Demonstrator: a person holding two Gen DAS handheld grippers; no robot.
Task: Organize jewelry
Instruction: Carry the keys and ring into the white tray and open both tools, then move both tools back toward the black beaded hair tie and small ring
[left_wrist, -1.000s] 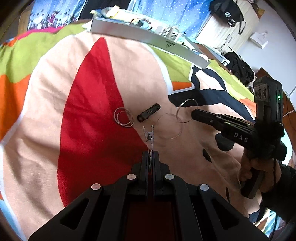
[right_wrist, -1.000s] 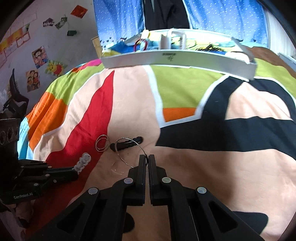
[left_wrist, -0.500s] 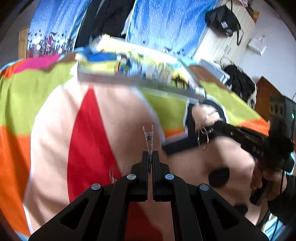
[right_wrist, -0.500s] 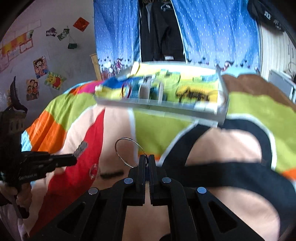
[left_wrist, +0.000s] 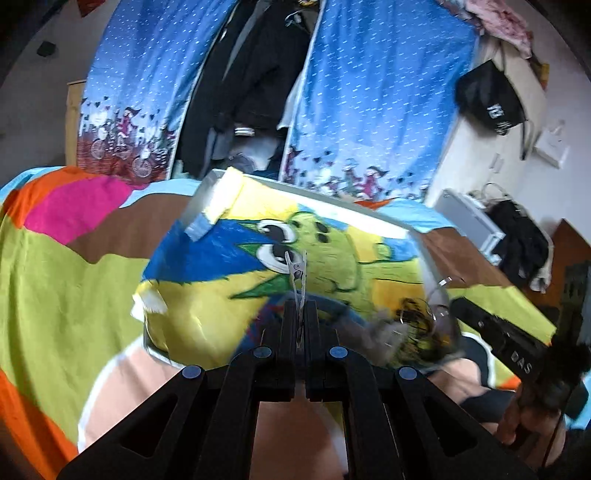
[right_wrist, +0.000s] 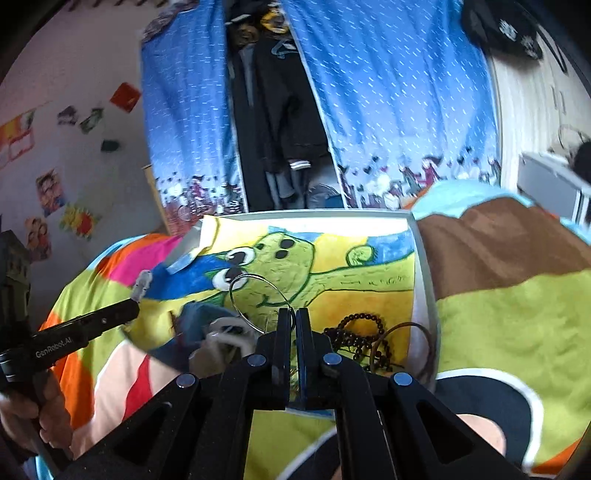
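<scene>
A metal clip (left_wrist: 297, 273) is being pinched by the left gripper (left_wrist: 300, 314) at frame centre; a wire ring (right_wrist: 258, 299) is being pinched by the right gripper (right_wrist: 291, 321) over the tray (right_wrist: 424, 273).

Your left gripper (left_wrist: 300, 314) is matt black plastic and clamps a bright metal hair clip (left_wrist: 296, 275) with a polished, toothed finish. Your right gripper (right_wrist: 291, 325), same matt black plastic with small shiny rivets, pinches a thin glossy wire hoop (right_wrist: 258, 299). The tray (right_wrist: 424, 280) has a smooth, pale, satin rim and a paper lining in chalky crayon colours. The bead bracelet (right_wrist: 360, 338) looks dark and semi-gloss. The bedspread (right_wrist: 517, 314) is soft matt cloth.
</scene>
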